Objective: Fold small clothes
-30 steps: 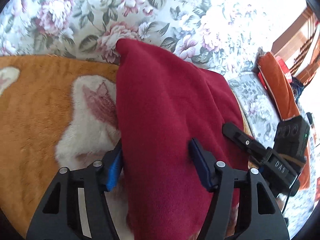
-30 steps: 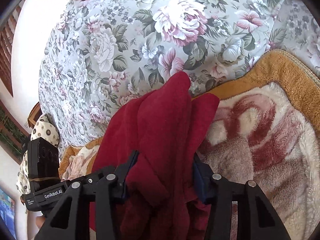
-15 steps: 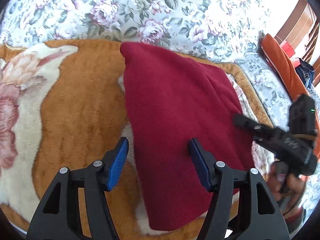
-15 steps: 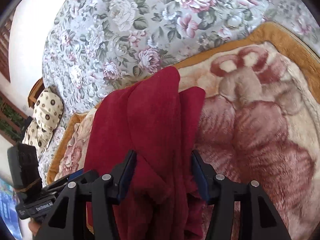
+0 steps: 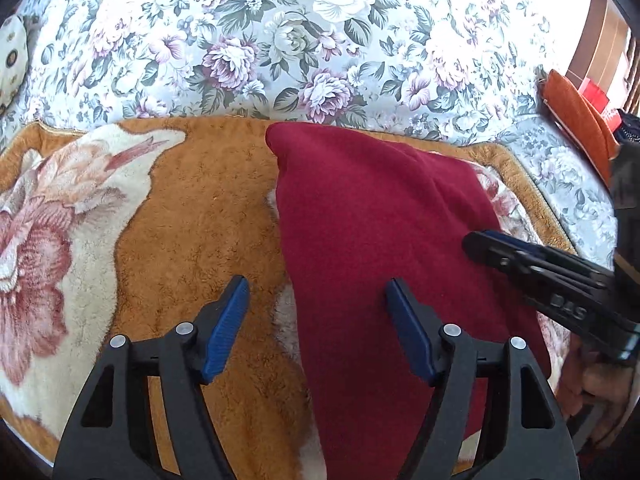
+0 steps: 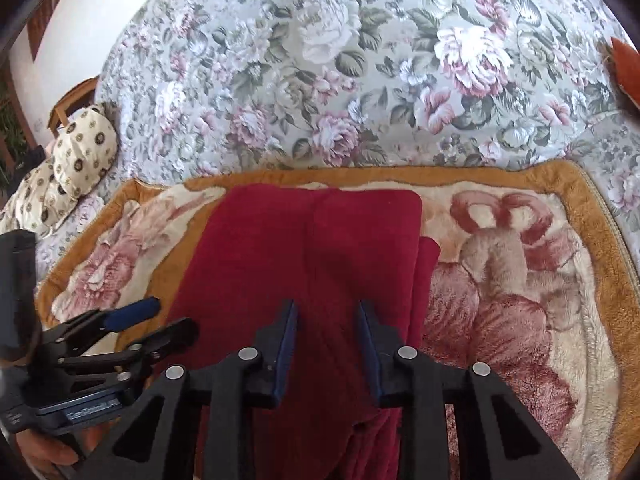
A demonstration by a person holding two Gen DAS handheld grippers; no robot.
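The left gripper (image 5: 316, 320) hovers with its jaws wide and opening, its blue pads astride the left edge of the dark red garment (image 5: 384, 240) but not pressing it. The garment lies folded into a long strip on the orange plush blanket (image 5: 192, 220) over the floral bedspread (image 5: 280, 40), its long axis running from the near edge away toward the bedspread, with a squared far end. The right gripper (image 6: 327, 342) hangs above the garment's near half, jaws narrowing, nothing pinched between them.
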